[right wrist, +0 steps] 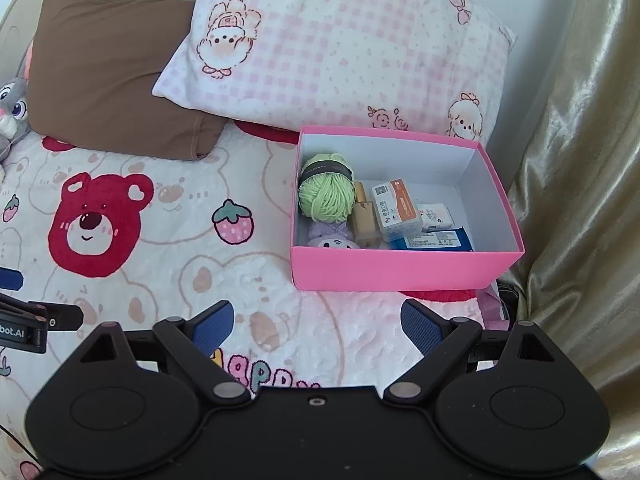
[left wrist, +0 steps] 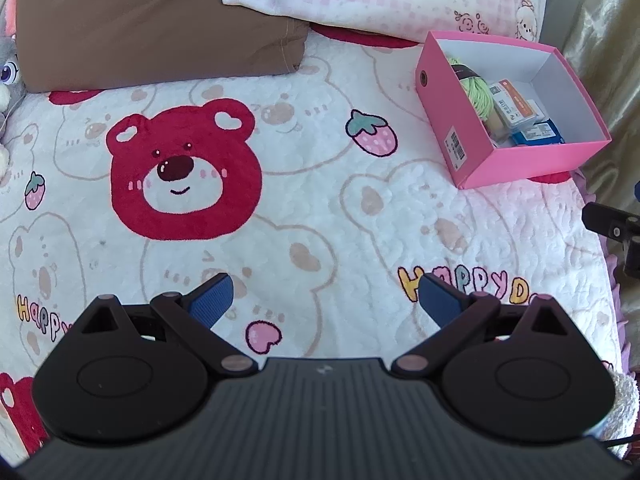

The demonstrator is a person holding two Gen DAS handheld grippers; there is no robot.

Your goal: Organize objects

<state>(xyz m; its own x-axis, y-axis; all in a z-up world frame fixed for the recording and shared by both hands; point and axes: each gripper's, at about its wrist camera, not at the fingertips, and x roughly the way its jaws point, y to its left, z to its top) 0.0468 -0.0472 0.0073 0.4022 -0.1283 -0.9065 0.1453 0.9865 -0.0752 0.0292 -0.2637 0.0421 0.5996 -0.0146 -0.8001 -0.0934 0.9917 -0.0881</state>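
Both grippers are being held above the bed, empty. Left gripper (left wrist: 325,300) is being kept wide, blue pads (left wrist: 210,298) well apart over the blanket (left wrist: 320,208). Right gripper (right wrist: 316,322) is also being kept wide, nothing between its pads (right wrist: 420,330), just short of the pink box (right wrist: 400,270).

The box is being seen open on the blanket, near the right edge of the bed, just in front of the pink pillow (right wrist: 340,52). Inside, the items are being packed toward the left and front: green yarn (right wrist: 326,194) at the left wall, a purple plush (right wrist: 330,236) in front of it, a gold bottle (right wrist: 365,220) beside the yarn, a white-orange pack (right wrist: 396,210) next, a small white packet (right wrist: 436,216) and a blue pack (right wrist: 436,240) at the front. The right part of the box is being left bare.

A brown pillow (right wrist: 112,76) is lying left of the pink one, a grey plush (right wrist: 14,108) at the far left, a gold curtain (right wrist: 580,160) hanging right of the bed
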